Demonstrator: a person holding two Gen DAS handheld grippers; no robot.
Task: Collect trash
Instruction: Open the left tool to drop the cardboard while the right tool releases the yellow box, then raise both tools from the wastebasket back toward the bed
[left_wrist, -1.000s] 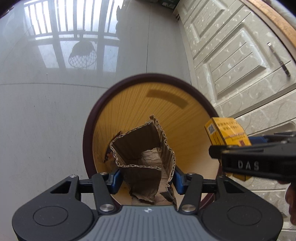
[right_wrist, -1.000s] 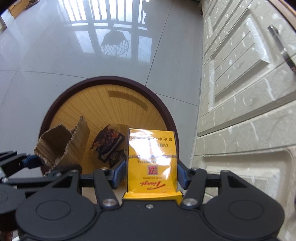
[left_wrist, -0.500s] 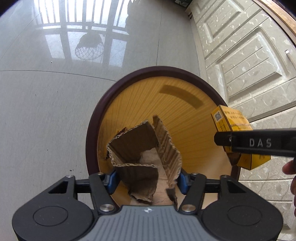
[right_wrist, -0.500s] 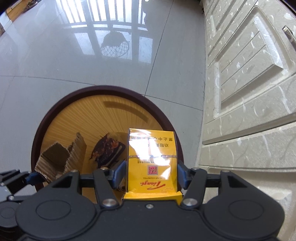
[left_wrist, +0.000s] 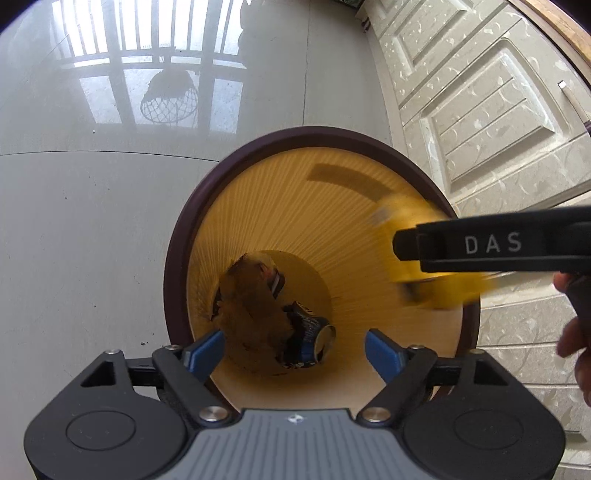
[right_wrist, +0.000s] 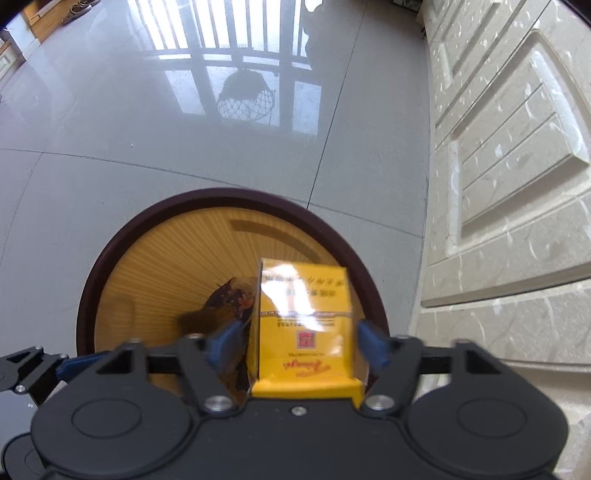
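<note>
Yellow box (right_wrist: 304, 325): over the mouth of the bin (right_wrist: 110, 266), between the blue pads of the right claw (right_wrist: 299, 341); blurred.
Box, long axis: running away from the right wrist camera, down into the bin; near end against the claw body, far end over the bin's yellow inside.
Box, printed face: turned toward the camera, lettering upside down from here.
Box against the pads: a sliver of gap on each side, left pad (right_wrist: 225, 341) and right pad (right_wrist: 371, 341) both just clear of it.
Right claw: jaws opening, released, box still between them.
Box from the left wrist view: a yellow smear (left_wrist: 439, 288) at the right rim of the bin, partly behind the black finger marked DAS (left_wrist: 491, 243).
Cardboard piece (left_wrist: 251, 314): down in the bottom of the bin, left of centre, brown and blurred, well beyond the left claw (left_wrist: 293, 349).
Left claw: jaws opening, released, nothing between the blue pads (left_wrist: 205, 350).
Crushed can (left_wrist: 310, 339): in the bin bottom, just right of the cardboard, touching it, open end toward the near side.
Dark wrapper (right_wrist: 232, 299): in the bin, left of the box, partly hidden by it.
Bin: round, dark brown rim, ribbed yellow wall; on the grey tiled floor (right_wrist: 147, 147), close beside the pale panelled cabinet (right_wrist: 517, 184) on the right.
Person's fingers (left_wrist: 574, 325): at the right edge of the left wrist view.
</note>
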